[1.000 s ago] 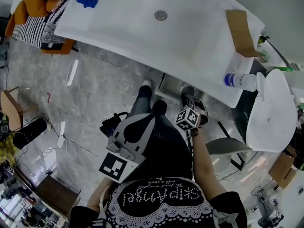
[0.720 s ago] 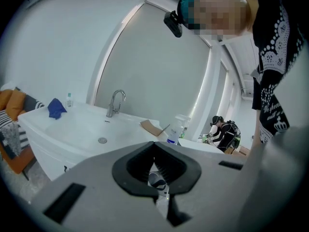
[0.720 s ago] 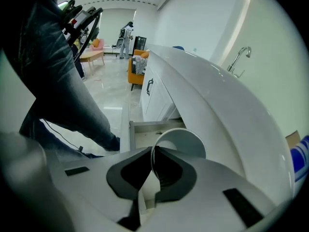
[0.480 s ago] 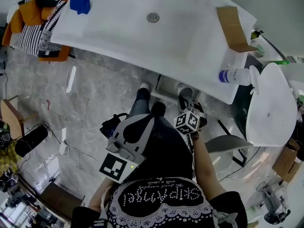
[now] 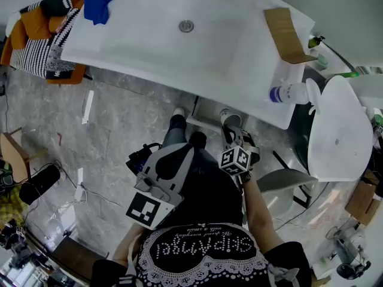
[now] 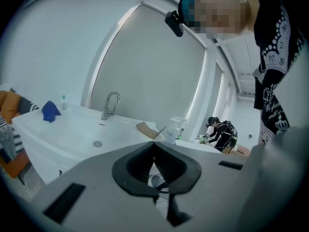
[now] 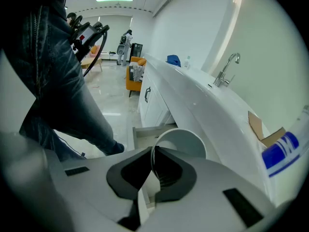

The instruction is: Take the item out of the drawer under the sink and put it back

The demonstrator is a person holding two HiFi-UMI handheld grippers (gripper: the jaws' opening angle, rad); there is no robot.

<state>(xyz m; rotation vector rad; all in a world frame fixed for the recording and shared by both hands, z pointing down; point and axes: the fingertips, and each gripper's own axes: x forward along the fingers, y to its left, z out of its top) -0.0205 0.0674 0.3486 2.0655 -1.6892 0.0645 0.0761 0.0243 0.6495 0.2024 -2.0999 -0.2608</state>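
My right gripper (image 7: 153, 151) is shut on the rim of a white cup (image 7: 186, 141), which hangs tilted above the open drawer (image 7: 145, 132) under the sink counter. In the head view the cup (image 5: 230, 119) shows just past the right gripper (image 5: 237, 135), in front of the drawer (image 5: 203, 109) below the white sink (image 5: 179, 46). Lower left, over the person's legs, my left gripper (image 5: 142, 158) holds nothing. In the left gripper view its jaws (image 6: 154, 144) meet at the tips, aimed toward the sink and faucet (image 6: 110, 104).
On the counter lie a blue cloth (image 5: 97, 6), a cardboard piece (image 5: 286, 34) and a spray bottle (image 5: 288, 92). A white round basin (image 5: 335, 130) stands at the right. An orange chair with patterned fabric (image 5: 39, 40) sits at the left. Cables cross the marble floor (image 5: 108, 124).
My right gripper has lifted the white cup a little above the drawer. The left gripper has stayed where it was.
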